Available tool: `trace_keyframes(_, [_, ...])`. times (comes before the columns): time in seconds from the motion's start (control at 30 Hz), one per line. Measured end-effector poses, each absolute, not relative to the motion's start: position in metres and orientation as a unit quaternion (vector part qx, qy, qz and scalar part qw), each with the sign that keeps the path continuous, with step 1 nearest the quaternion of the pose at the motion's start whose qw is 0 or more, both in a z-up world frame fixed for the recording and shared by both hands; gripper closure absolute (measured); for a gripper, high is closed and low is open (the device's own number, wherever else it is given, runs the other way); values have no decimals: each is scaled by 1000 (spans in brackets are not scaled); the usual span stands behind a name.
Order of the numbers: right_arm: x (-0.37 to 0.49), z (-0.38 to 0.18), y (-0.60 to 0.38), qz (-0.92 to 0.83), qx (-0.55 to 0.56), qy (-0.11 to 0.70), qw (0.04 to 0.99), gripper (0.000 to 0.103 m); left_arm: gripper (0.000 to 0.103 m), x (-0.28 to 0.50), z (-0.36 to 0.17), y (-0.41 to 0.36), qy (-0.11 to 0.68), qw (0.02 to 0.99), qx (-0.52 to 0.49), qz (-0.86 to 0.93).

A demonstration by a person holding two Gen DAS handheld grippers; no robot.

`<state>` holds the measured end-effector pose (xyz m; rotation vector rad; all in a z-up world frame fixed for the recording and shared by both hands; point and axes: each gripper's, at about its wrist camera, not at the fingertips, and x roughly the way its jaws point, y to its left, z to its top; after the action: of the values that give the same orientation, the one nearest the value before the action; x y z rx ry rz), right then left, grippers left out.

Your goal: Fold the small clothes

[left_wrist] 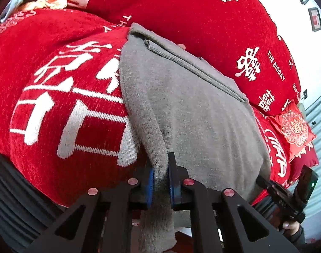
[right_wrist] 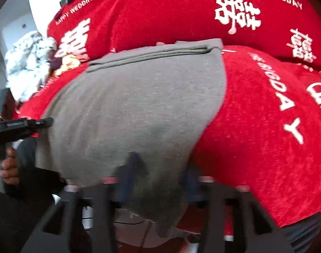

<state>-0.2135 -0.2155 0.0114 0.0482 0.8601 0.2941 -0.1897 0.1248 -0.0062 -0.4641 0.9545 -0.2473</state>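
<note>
1. The grey knit garment (left_wrist: 192, 116) lies spread on a red bedcover (left_wrist: 54, 88) with white lettering; its ribbed band (left_wrist: 194, 67) sits at the far side, against the red cushion (left_wrist: 202, 21) behind it
2. The left tongs (left_wrist: 160, 181) are pressed together on the garment's near left corner; a strip of grey cloth runs between the blue pads (left_wrist: 150, 187) and hangs down below them
3. The right tongs (right_wrist: 158, 181) are blurred, but grey cloth sits between their fingers at the near right corner, so I judge them pinching it too
4. Both tongs therefore hold the same near hem, one at each end, and the cloth stretches away from them toward the band
5. The garment's long axis runs from the tongs straight away to the far band, so a fold would likely carry the near hem forward over the body toward that band
6. Neither hand is nearer; each has its own corner, and the left hand (right_wrist: 10, 166) shows at the edge of the right view
7. The risk: uneven travel of the two corners would skew the fold
</note>
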Motion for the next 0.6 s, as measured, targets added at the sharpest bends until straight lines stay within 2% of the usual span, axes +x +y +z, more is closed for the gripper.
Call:
trace_keyframes(0.13, [-210, 17, -226, 156, 61, 424, 890, 92, 91, -195, 10, 123, 437, 867, -209, -117])
trace_keyframes(0.6, [-205, 70, -261, 236, 203, 338, 888, 93, 91, -189, 60, 133, 382, 881, -247, -133])
